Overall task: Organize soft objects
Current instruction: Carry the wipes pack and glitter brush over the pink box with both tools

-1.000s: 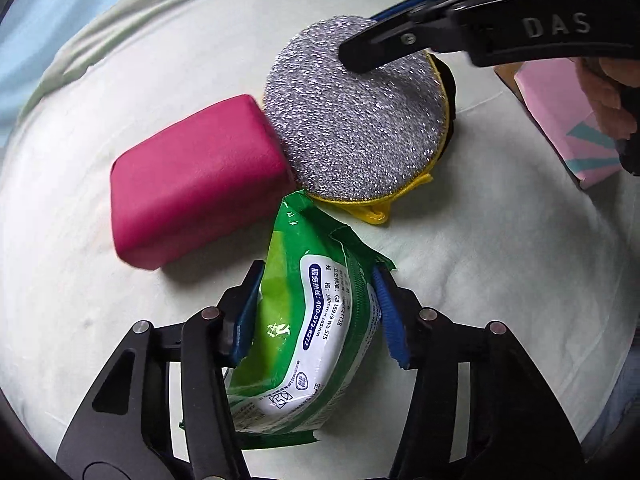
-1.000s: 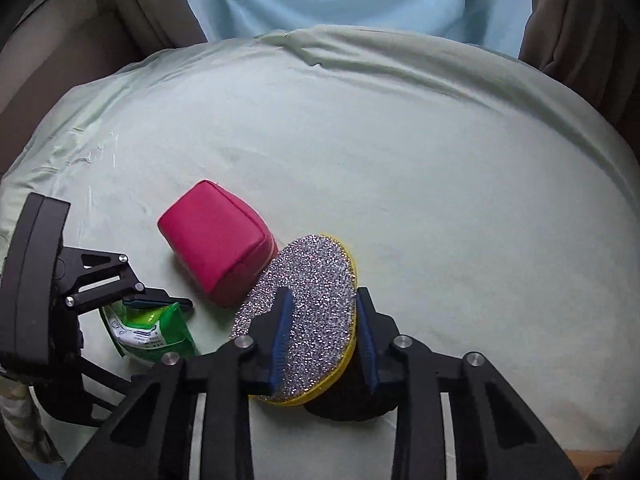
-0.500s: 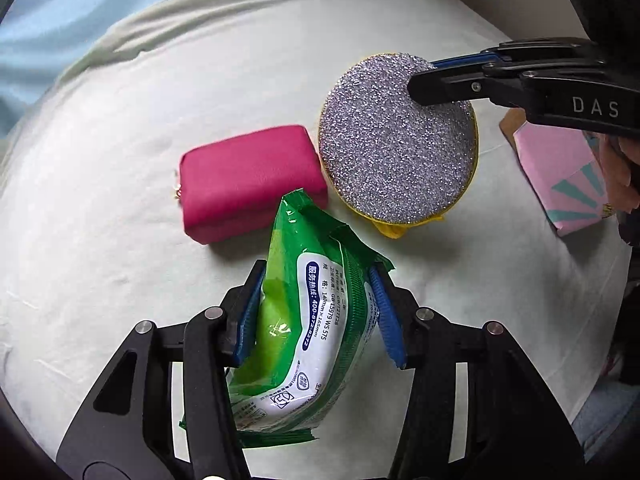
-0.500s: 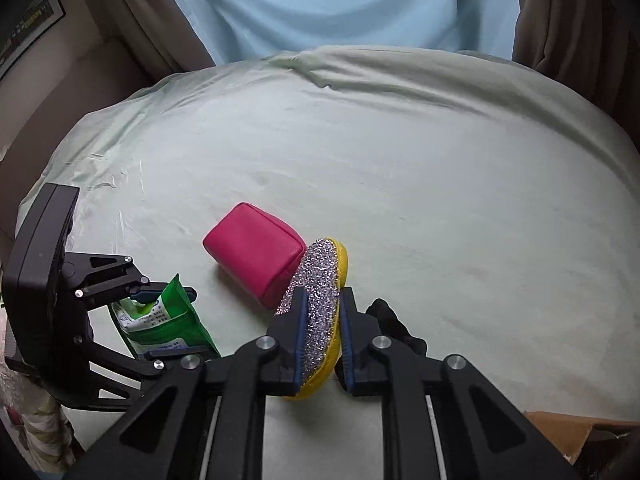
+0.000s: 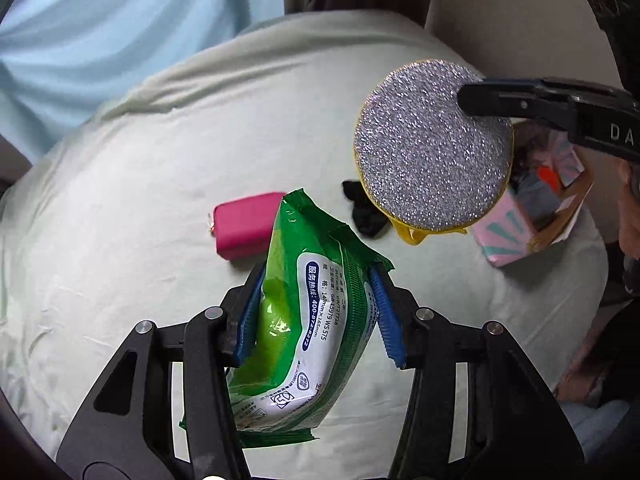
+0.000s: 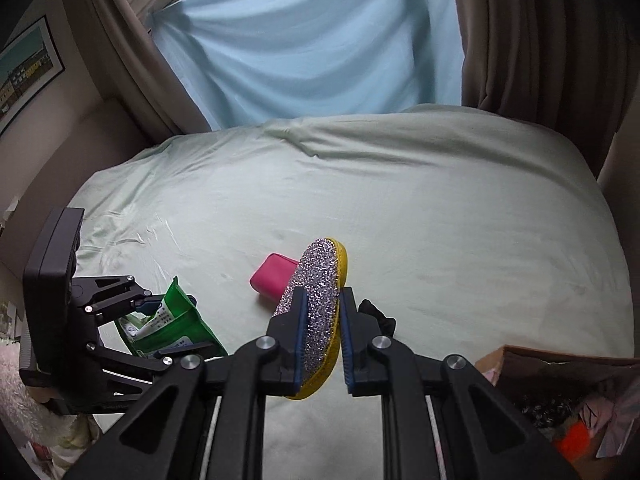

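Left claw [image 5: 316, 312] was clenched on a green wipes pack [image 5: 308, 320], blue pads pressing its two flat sides. Pack's long axis ran forward along the fingers, crimped end pointing ahead and slightly up, label text running lengthwise. Pack hung clear above the bed [image 5: 120, 240].

Right claw [image 6: 322, 344] was clenched on a round glitter scrub pad [image 6: 318, 300] with yellow backing, held on edge between the pads; disc face turned toward the left claw, long axis pointing forward and up from the fingers.

Ahead of both claws, on the sheet: a pink pouch [image 5: 246, 230], long side lying crosswise. A black cloth item [image 5: 366, 210] lay just beyond the right claw's fingertips. A cardboard box [image 6: 560, 392] sat right of the right claw.
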Demonstrator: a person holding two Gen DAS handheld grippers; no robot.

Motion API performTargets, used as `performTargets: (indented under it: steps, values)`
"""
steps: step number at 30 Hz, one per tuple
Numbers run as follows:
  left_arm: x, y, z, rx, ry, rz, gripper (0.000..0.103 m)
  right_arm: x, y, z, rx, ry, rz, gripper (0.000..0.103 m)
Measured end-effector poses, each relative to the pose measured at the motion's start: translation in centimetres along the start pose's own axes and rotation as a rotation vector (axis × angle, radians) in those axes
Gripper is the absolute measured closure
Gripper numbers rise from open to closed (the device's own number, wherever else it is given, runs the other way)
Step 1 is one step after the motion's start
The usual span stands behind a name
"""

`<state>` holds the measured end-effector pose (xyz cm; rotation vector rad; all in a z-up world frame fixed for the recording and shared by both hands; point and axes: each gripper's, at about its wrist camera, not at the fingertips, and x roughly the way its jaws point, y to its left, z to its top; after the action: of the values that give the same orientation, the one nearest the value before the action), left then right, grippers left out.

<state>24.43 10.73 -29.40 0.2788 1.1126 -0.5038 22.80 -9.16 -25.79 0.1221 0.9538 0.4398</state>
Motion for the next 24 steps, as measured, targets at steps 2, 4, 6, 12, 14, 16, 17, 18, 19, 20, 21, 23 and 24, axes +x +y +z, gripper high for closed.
performTargets:
  steps: [2,4,6,12,14,16,17,18,19,20,21,23,24]
  values:
    - [-2.0,-1.7,0.9,0.001,-0.023,0.007,0.056,-2.7,-0.4,0.1,0.004,-0.023,-0.005,0.089]
    - [-3.5,-3.4,1.8,0.002,-0.038,0.013,0.056,-4.7,-0.9,0.1,0.008,-0.042,-0.010,0.089]
    - [-4.8,-5.3,2.7,-0.009,-0.041,0.016,0.056,-7.3,-2.0,0.0,0.023,-0.064,-0.017,0.089]
    - [-7.0,-11.7,5.2,-0.040,-0.080,-0.012,0.056,-13.4,-5.8,-1.1,0.047,-0.105,-0.048,0.089]
    - [-7.2,-14.1,6.0,-0.035,-0.091,-0.027,0.056,-14.8,-7.1,-1.6,0.049,-0.111,-0.059,0.089]
    - [-7.0,-16.9,6.8,-0.029,-0.099,-0.045,0.056,-16.5,-8.5,-2.3,0.052,-0.116,-0.072,0.089]
    - [-6.8,-18.1,7.1,-0.028,-0.103,-0.054,0.056,-17.1,-9.2,-2.6,0.052,-0.117,-0.078,0.089]
    - [-6.7,-19.3,7.4,-0.028,-0.103,-0.062,0.056,-17.8,-10.3,-2.9,0.055,-0.118,-0.086,0.089]
    - [-6.3,-20.4,7.7,-0.029,-0.102,-0.072,0.056,-18.3,-10.8,-3.2,0.055,-0.119,-0.091,0.089]
    - [-5.9,-21.7,8.1,-0.032,-0.097,-0.085,0.056,-18.9,-11.8,-3.6,0.058,-0.119,-0.098,0.089]
    - [-5.5,-23.0,8.2,-0.034,-0.092,-0.094,0.056,-19.3,-12.7,-3.9,0.061,-0.118,-0.104,0.089]
    - [-4.3,-25.0,8.8,-0.040,-0.077,-0.116,0.056,-20.0,-14.6,-4.6,0.069,-0.115,-0.126,0.089]
    - [-3.5,-26.1,9.1,-0.041,-0.068,-0.123,0.056,-20.3,-15.5,-4.9,0.075,-0.113,-0.137,0.089]
